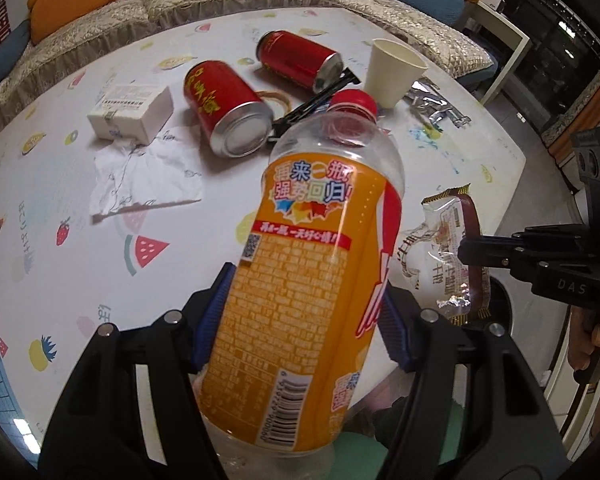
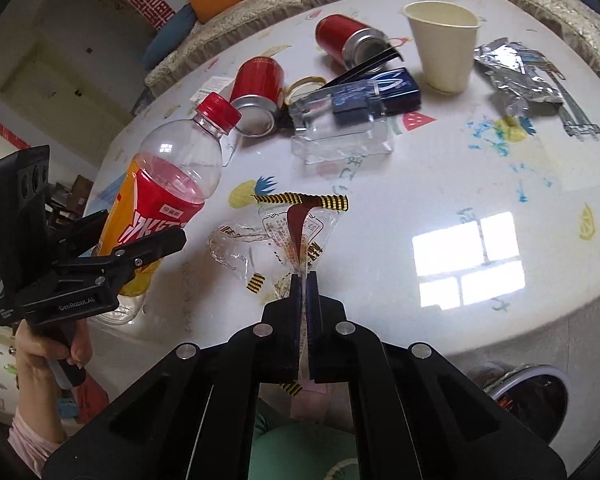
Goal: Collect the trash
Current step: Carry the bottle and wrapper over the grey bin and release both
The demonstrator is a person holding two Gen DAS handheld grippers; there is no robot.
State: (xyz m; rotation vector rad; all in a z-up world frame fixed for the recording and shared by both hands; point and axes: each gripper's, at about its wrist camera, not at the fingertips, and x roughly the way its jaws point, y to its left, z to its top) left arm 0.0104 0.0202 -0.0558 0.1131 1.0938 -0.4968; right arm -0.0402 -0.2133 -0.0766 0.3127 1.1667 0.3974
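An empty plastic bottle (image 1: pixel 300 280) with an orange label and red cap is clamped across its body by my left gripper (image 1: pixel 306 296), lifted off the fruit-print table (image 1: pixel 80 264) and tilted. In the right wrist view the same bottle (image 2: pixel 168 184) and left gripper (image 2: pixel 140 232) hang at the left. My right gripper (image 2: pixel 305 280) is shut on a clear snack wrapper (image 2: pixel 296 224) with gold-striped edges, which fans out above the fingertips. From the left wrist, that wrapper (image 1: pixel 440 248) dangles from the right gripper (image 1: pixel 466 246) at the table's right edge.
On the table lie two red cans (image 1: pixel 228 108) (image 1: pixel 296 60), a paper cup (image 1: pixel 392 72), a white box (image 1: pixel 132 112), crumpled paper (image 1: pixel 140 176), a foil wrapper (image 2: pixel 516 72), a clear plastic case (image 2: pixel 340 128) and a dark blue box (image 2: pixel 388 88). A round bin (image 2: pixel 532 384) sits below the table edge.
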